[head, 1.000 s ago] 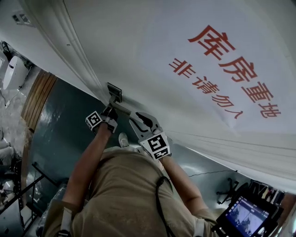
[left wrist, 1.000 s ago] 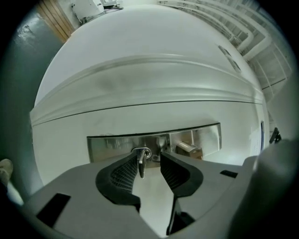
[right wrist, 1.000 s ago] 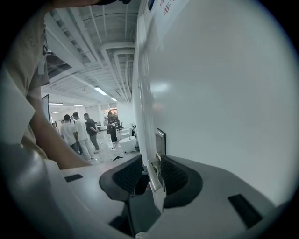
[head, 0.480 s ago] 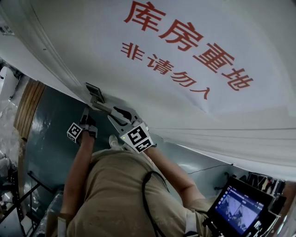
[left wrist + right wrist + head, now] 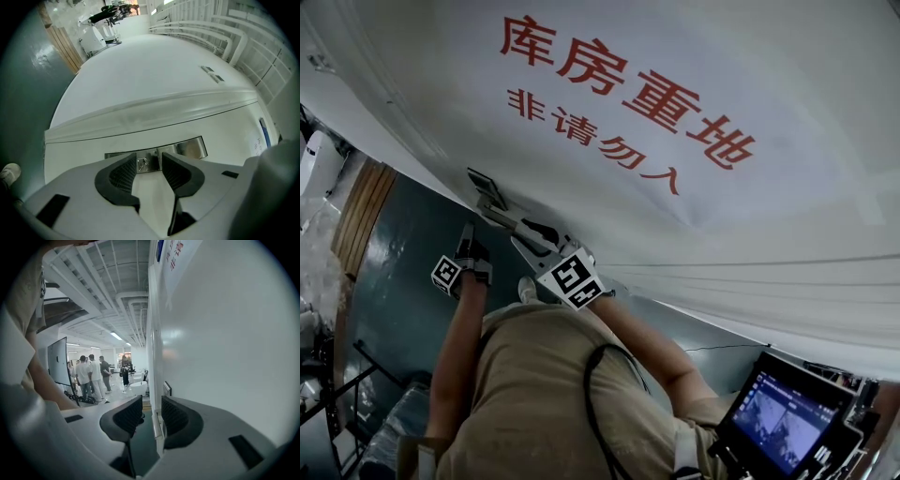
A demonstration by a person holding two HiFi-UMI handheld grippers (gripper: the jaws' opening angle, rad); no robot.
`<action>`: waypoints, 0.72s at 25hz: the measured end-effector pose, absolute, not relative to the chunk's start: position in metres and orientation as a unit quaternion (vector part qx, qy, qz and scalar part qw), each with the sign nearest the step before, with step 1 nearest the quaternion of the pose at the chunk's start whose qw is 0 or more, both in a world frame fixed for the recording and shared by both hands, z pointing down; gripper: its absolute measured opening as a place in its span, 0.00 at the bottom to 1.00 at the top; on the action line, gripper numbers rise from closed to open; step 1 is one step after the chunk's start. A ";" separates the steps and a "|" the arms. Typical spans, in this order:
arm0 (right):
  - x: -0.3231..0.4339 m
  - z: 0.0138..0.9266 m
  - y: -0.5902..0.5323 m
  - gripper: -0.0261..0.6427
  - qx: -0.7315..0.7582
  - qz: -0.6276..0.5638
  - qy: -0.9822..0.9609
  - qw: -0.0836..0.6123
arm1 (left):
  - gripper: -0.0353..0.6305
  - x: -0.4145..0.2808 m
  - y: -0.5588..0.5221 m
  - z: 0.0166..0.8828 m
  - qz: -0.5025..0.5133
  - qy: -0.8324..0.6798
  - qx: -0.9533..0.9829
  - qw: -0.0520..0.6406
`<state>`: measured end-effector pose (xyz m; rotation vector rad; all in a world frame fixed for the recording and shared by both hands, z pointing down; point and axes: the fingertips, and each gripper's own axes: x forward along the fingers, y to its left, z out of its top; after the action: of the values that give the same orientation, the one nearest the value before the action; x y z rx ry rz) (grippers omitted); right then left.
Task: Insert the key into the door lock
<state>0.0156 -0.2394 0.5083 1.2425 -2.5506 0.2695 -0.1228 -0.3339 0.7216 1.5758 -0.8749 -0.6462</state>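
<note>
The white door (image 5: 694, 234) carries a red-lettered sign (image 5: 628, 103). Its metal lock plate (image 5: 487, 192) sits by the door edge. In the left gripper view the plate (image 5: 187, 148) lies straight ahead with a small key (image 5: 142, 162) sitting in it. My left gripper (image 5: 149, 168) is open, its jaws have just been opening, and nothing is between them; the key shows beyond the tips. In the head view the left gripper (image 5: 468, 234) hangs a little below the plate. My right gripper (image 5: 525, 230) is by the door handle (image 5: 502, 217), jaws apart, a pale bar (image 5: 155, 423) in the gap.
Dark green floor (image 5: 394, 281) lies below the door, with a wooden strip (image 5: 361, 211) at the left. A tablet screen (image 5: 778, 412) is at the lower right. Several people (image 5: 89, 373) stand far off beside a monitor (image 5: 58, 362). A shoe (image 5: 9, 172) shows on the floor.
My left gripper has drawn back from the lock plate, down and to the left. The right gripper stays near the handle. The head view has shifted, so the sign sits further left.
</note>
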 end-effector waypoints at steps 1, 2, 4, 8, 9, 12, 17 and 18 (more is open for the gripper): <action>0.016 0.508 -0.238 0.24 0.430 0.094 -0.886 0.145 | 0.30 -0.122 -0.331 0.720 -0.276 -0.374 0.674 0.575; 0.017 0.508 -0.237 0.24 0.428 0.095 -0.887 0.145 | 0.30 -0.121 -0.327 0.720 -0.275 -0.374 0.675 0.573; 0.017 0.508 -0.234 0.24 0.423 0.095 -0.889 0.146 | 0.30 -0.121 -0.322 0.719 -0.276 -0.374 0.678 0.569; 0.015 0.509 -0.230 0.24 0.414 0.095 -0.894 0.145 | 0.30 -0.127 -0.318 0.716 -0.281 -0.379 0.681 0.561; 0.015 0.509 -0.229 0.24 0.412 0.095 -0.895 0.145 | 0.30 -0.128 -0.317 0.716 -0.283 -0.379 0.681 0.559; 0.017 0.510 -0.224 0.24 0.406 0.093 -0.897 0.148 | 0.30 -0.129 -0.314 0.719 -0.286 -0.383 0.680 0.556; 0.019 0.508 -0.219 0.24 0.400 0.091 -0.900 0.146 | 0.30 -0.125 -0.307 0.714 -0.286 -0.380 0.677 0.561; 0.020 0.508 -0.219 0.24 0.400 0.091 -0.900 0.147 | 0.30 -0.123 -0.305 0.714 -0.285 -0.378 0.676 0.564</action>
<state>0.0205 -0.2187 0.5082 1.1521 -2.5902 0.2607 -0.1229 -0.3052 0.7141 1.5914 -0.8898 -0.6706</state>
